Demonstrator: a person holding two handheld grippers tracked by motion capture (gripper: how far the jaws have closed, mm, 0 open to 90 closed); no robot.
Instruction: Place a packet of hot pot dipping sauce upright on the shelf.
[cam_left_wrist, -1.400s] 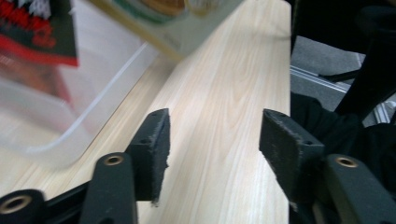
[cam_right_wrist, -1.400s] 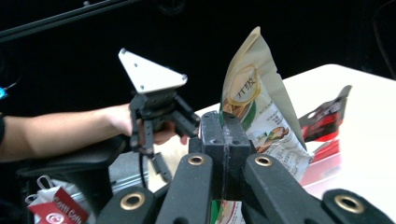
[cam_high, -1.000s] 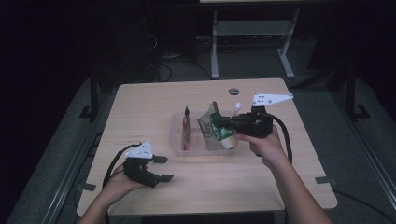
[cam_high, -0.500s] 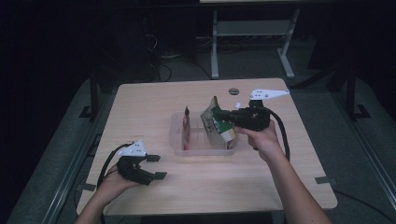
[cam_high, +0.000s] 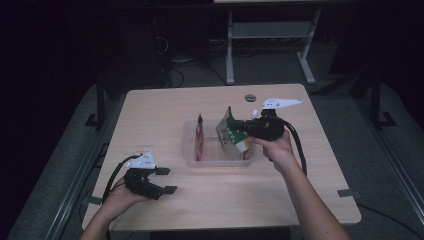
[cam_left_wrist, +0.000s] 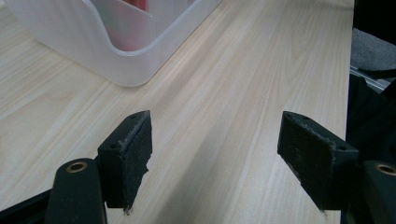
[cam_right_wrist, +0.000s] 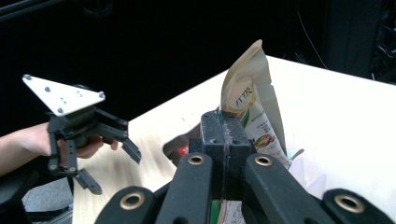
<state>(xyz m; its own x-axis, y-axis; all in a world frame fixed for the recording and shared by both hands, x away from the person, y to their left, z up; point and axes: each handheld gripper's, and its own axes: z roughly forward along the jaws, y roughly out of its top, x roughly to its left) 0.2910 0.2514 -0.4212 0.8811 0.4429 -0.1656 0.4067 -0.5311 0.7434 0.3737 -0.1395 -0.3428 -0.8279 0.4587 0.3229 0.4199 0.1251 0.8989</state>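
A green-and-white pouch stands tilted with its lower end inside the clear plastic bin at mid-table. My right gripper is shut on the pouch's side from the right. In the right gripper view the closed jaws pinch the pouch below its sealed top. A red packet stands upright at the bin's left end. Near the table's front left corner my left gripper is held open with nothing in it. In the left gripper view its jaws are spread over bare wood, short of the bin.
A small dark round object and a small white piece lie on the table behind the bin. Black cables trail from both grippers. A metal stand is on the floor beyond the table's far edge.
My right gripper, with the pouch in it, has shifted slightly left and lower at the bin. The left gripper has stayed open and barely moved.
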